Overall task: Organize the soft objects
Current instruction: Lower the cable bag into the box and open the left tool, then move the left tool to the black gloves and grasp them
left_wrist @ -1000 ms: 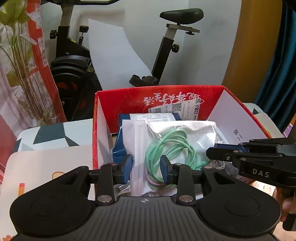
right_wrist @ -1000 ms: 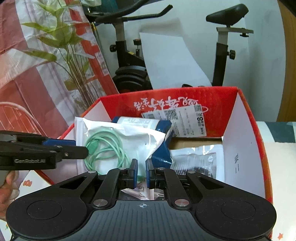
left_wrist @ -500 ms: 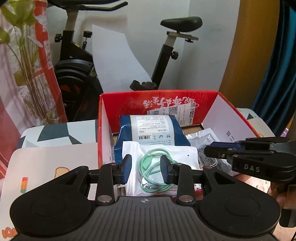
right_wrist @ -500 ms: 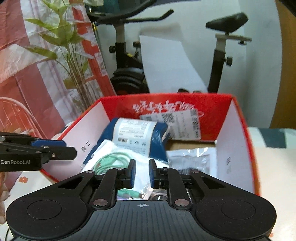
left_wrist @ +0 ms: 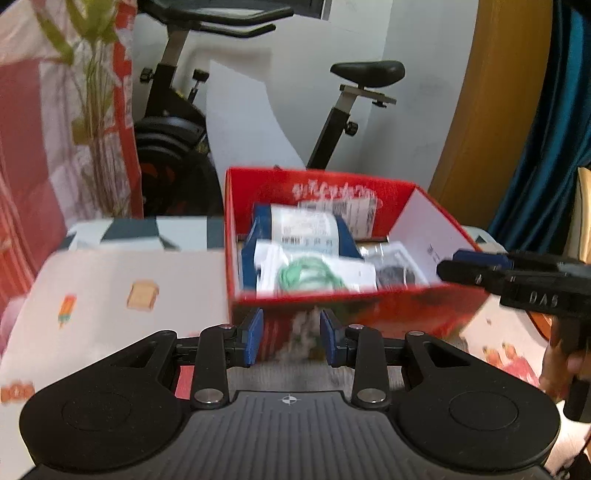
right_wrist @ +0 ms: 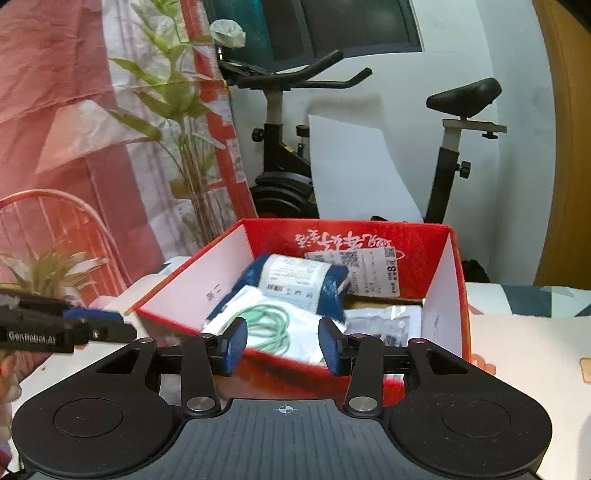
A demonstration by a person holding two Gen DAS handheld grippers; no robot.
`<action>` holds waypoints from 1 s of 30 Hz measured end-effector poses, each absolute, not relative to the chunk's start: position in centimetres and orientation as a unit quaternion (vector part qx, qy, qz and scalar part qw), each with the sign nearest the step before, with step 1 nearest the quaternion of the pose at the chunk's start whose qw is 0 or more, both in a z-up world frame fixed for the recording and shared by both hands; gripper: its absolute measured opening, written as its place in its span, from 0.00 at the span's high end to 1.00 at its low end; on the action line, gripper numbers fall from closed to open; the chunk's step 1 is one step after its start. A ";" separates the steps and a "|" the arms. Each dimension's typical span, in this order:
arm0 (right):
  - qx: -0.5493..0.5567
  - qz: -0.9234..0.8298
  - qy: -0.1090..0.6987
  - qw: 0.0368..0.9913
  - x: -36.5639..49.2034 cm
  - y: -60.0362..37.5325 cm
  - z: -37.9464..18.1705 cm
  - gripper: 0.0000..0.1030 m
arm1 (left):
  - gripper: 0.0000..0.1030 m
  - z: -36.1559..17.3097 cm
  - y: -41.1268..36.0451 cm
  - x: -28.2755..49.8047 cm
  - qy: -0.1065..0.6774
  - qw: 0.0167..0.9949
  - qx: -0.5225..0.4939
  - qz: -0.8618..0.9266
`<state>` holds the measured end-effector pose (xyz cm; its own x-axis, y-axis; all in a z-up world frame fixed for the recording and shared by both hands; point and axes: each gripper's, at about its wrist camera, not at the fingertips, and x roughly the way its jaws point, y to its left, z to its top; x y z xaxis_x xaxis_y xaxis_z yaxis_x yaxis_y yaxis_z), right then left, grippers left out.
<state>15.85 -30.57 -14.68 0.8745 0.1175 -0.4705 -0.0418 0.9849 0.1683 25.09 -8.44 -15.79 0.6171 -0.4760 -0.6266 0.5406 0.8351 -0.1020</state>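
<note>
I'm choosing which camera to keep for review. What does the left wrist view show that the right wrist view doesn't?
Left wrist only: a teal curtain and toast and popsicle prints on the table cover. Right wrist only: a red wire chair and a dark window. Both: the red box holding the bagged green cable, and the exercise bike.

Even, soft indoor light, no hard shadows. Left wrist view motion-blurred, worst on red box [left_wrist: 332, 302] and tablecloth [left_wrist: 122, 280]; right wrist view sharper. Strong fisheye bending at edges of both.
</note>
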 end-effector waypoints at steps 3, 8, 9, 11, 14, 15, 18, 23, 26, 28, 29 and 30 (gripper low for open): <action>0.070 0.049 0.250 0.964 14.4 -29.7 -14.9 0.61 | 0.66 -16.6 -7.2 23.4 0.343 0.895 0.044 -0.282; 0.066 0.065 0.266 0.960 12.8 -28.2 -16.0 0.61 | 0.66 -18.4 -5.4 21.4 0.367 0.888 0.024 -0.275; 0.063 0.070 0.270 0.958 12.5 -27.9 -16.3 0.62 | 0.66 -18.9 -5.0 21.1 0.374 0.886 0.019 -0.274; 0.058 0.076 0.282 0.955 12.1 -27.3 -17.1 0.62 | 0.66 -19.6 -4.7 20.6 0.384 0.882 0.015 -0.273; 0.062 0.085 0.303 0.947 11.5 -26.7 -18.5 0.63 | 0.66 -20.6 -4.5 19.9 0.397 0.875 0.011 -0.277; 0.061 0.086 0.310 0.945 11.4 -26.5 -19.0 0.63 | 0.66 -21.0 -4.5 19.7 0.402 0.872 0.010 -0.279; 0.061 0.090 0.332 0.937 10.9 -25.9 -20.6 0.63 | 0.66 -22.0 -4.7 19.2 0.414 0.865 0.007 -0.283; 0.060 0.096 0.366 0.924 10.2 -25.5 -22.6 0.63 | 0.66 -23.9 -5.1 19.0 0.433 0.856 0.004 -0.284; 0.055 0.098 0.381 0.918 9.7 -25.2 -23.5 0.63 | 0.60 -24.7 -5.1 18.8 0.440 0.853 0.012 -0.281; 0.054 0.098 0.392 0.913 9.5 -25.1 -24.1 0.63 | 0.54 -25.1 -5.1 18.8 0.443 0.850 0.011 -0.283; 0.054 0.098 0.396 0.911 9.4 -24.9 -24.4 0.63 | 0.53 -25.3 -5.0 18.8 0.446 0.849 0.009 -0.283; 0.055 0.098 0.399 0.910 9.4 -24.9 -24.5 0.63 | 0.53 -25.4 -5.1 18.9 0.446 0.849 0.008 -0.284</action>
